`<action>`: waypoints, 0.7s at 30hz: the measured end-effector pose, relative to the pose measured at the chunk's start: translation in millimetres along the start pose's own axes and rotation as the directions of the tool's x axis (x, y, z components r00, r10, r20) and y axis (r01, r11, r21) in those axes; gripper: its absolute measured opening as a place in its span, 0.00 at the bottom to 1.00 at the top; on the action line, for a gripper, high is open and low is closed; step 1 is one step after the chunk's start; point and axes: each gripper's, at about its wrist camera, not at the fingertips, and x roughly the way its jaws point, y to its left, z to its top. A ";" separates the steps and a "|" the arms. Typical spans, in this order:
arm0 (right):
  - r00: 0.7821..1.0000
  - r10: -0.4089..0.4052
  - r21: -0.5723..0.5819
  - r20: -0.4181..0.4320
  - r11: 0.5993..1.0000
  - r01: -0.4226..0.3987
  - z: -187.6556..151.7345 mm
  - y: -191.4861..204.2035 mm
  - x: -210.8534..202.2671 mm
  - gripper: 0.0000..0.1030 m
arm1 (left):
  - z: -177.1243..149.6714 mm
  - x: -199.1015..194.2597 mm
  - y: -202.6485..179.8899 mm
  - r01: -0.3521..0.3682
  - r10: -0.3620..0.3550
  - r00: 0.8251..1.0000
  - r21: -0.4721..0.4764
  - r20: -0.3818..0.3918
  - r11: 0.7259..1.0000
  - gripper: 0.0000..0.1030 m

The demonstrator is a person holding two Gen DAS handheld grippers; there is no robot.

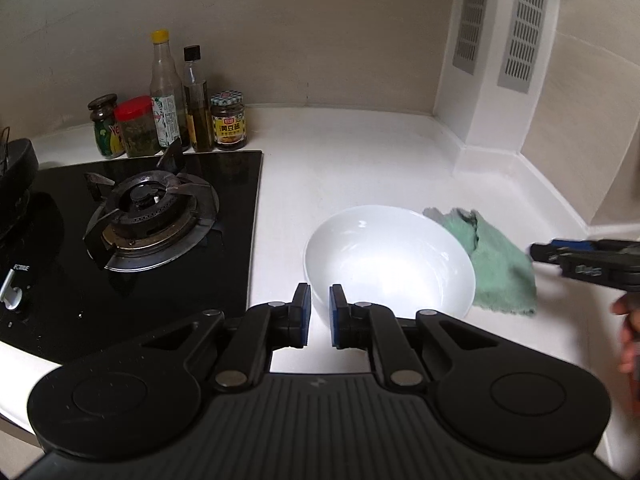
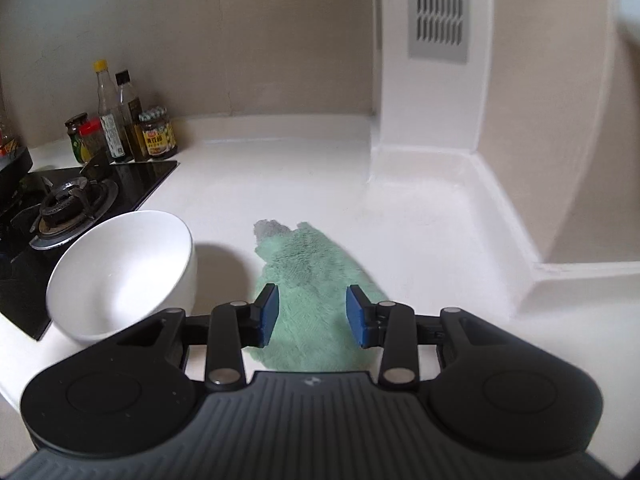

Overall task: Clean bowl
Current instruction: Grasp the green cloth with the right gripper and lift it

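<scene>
Right tongs (image 2: 312, 314) over cloth (image 2: 308, 264), parted.

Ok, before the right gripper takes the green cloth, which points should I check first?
1. Right gripper open, nothing between its fingers: ok.
2. Green cloth lies ahead between those fingers, loose on the white counter: ok.
3. Cloth free of the white bowl: ok in the right wrist view, a gap shows.
4. Left gripper open at the bowl's near rim, not gripping: ok.
5. Bowl upright and empty: ok.
6. Right fingers touching the cloth: cannot tell.
</scene>
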 end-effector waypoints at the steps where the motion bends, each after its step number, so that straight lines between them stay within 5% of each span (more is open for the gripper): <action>1: 1.000 0.000 -0.013 -0.005 1.000 0.000 2.2 2.5 9.1 0.32 | 2.0 2.3 1.1 0.007 -0.007 1.000 -0.002 -0.006 1.000 0.11; 14: 0.989 -0.115 -0.124 -0.096 0.987 0.102 1.0 33.5 74.8 0.31 | 30.1 39.4 21.5 0.123 -0.118 0.991 0.096 -0.058 0.988 0.12; 16: 0.985 -0.134 -0.129 -0.105 0.984 0.120 -0.3 36.0 77.4 0.26 | 33.6 45.8 26.8 0.147 -0.139 0.988 0.114 -0.071 0.983 0.12; 18: 0.985 -0.148 -0.111 -0.092 0.984 0.138 -0.7 35.5 71.4 0.09 | 37.2 51.5 31.1 0.174 -0.164 0.983 0.131 -0.082 0.976 0.12; 21: 0.984 -0.171 -0.070 -0.056 0.983 0.167 -0.8 32.9 53.6 0.07 | 41.8 59.9 35.2 0.220 -0.205 0.973 0.154 -0.107 0.963 0.12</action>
